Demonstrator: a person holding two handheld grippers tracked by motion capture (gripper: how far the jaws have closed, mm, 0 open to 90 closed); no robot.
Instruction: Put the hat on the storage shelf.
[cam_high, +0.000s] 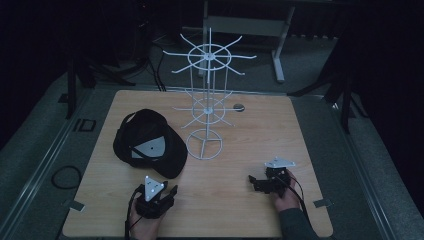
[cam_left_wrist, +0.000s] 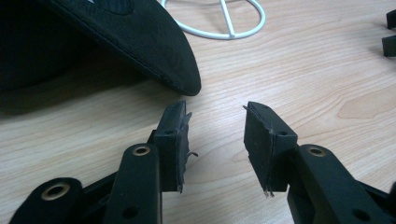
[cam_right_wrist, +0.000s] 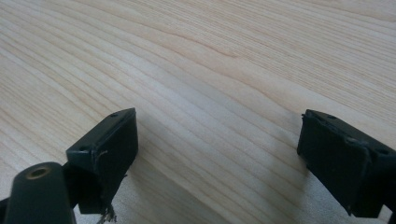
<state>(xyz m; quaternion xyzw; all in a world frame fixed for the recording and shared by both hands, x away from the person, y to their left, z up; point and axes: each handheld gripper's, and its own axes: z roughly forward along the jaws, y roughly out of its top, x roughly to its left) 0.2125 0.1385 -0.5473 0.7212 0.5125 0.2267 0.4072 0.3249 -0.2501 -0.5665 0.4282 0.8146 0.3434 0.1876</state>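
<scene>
Dark surroundings are framing a pale wooden table (cam_high: 240, 200), and we are reading the scene from left to right. Farthest left, a black baseball cap (cam_high: 145, 142) is lying flat on the wood, its brim pointing toward the person and a pale label showing on it. Just below the cap, we are holding the left gripper (cam_high: 171, 191) low over the table; in the left gripper view its jaws are standing apart with nothing between them, and the cap's brim (cam_left_wrist: 154, 51) is lying just ahead of them, near but not touching. Toward the middle, a white wire display rack (cam_high: 206, 95) is standing upright on its ring base (cam_left_wrist: 224, 23), its two tiers of radiating hooks all bare; a small dark round object (cam_high: 239, 106) is resting on the table behind it. Farther right, we are resting the right gripper (cam_high: 254, 182) close to the table, well apart from both cap and rack; its jaws are spread wide over bare wood grain (cam_right_wrist: 210, 70), gripping nothing.

We are judging the work as barely begun: the cap is ungrasped, no hook is carrying anything, and what remains is closing on the cap, lifting it, and hanging it on the rack.
</scene>
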